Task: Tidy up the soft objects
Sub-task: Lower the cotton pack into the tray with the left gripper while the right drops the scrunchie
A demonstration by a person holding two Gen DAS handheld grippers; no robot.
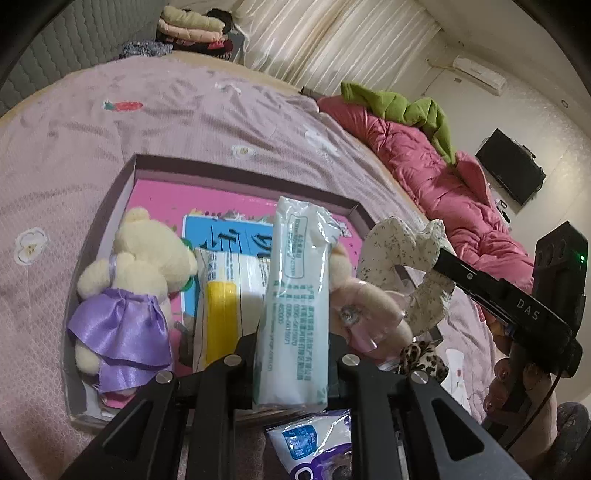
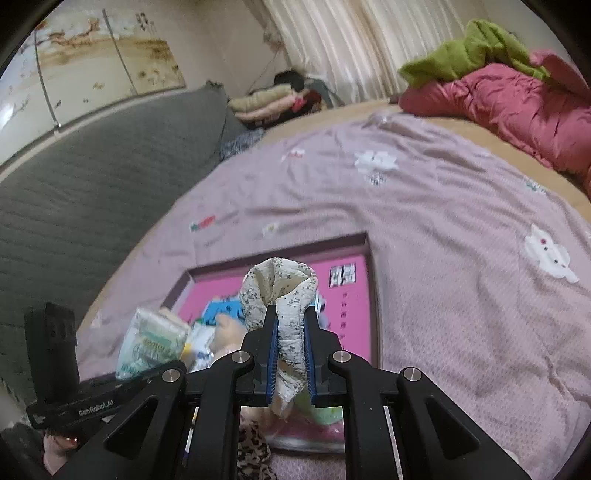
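My left gripper (image 1: pixel 291 350) is shut on a long white tissue pack (image 1: pixel 295 302), held over the shallow box (image 1: pixel 147 173) with the pink floor. In the box lie a cream teddy in a purple dress (image 1: pixel 129 295), a pack with a yellow stripe (image 1: pixel 221 302) and a pink plush toy (image 1: pixel 369 314). My right gripper (image 2: pixel 291 317) is shut on a floral fabric scrunchie (image 2: pixel 280 284), hanging above the box's near right side (image 2: pixel 373 295). From the left wrist view the scrunchie (image 1: pixel 402 258) loops off the right gripper's fingertips (image 1: pixel 448 260). A leopard-print scrunchie (image 1: pixel 421 354) lies on the bed beside the box.
The box rests on a mauve bedspread (image 2: pixel 443 221). A blue and purple packet (image 1: pixel 310 439) lies below my left gripper. A pink quilt (image 1: pixel 443 184) with a green cloth (image 1: pixel 399 103) lines the bed's far side. Folded clothes (image 1: pixel 192 29) are stacked by the grey headboard (image 2: pixel 92 166).
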